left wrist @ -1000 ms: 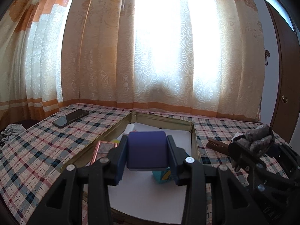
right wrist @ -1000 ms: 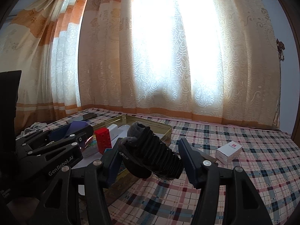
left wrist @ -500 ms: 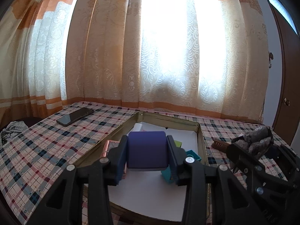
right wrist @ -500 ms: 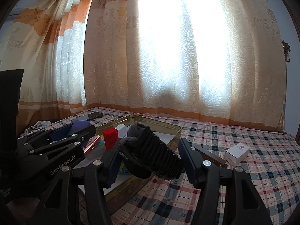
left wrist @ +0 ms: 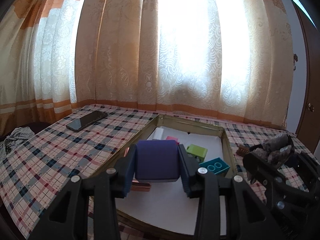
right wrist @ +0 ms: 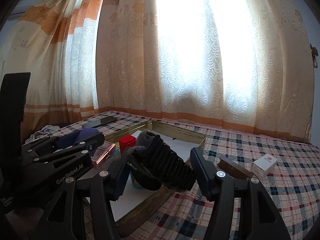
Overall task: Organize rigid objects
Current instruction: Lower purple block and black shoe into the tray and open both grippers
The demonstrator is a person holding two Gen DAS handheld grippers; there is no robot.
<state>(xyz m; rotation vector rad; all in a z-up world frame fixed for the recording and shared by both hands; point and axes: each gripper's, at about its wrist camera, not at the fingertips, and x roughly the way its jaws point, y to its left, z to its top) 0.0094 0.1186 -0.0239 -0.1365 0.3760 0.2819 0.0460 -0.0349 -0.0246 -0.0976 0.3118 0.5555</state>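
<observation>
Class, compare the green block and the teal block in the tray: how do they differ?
The green block lies farther back; the teal block sits nearer, beside the tray's right wall. The teal block shows two round studs on top; the green block shows none. Both rest on the tray's white liner.

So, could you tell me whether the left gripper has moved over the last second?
Yes. The left gripper with its purple block has advanced over the tray, toward the curtain; the tray's far rim now sits closer.

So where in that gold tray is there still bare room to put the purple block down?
The near half of the tray's white floor is bare, from the front rim up to the teal brick. The far left end is crowded: green brick, pink block, white box.
</observation>
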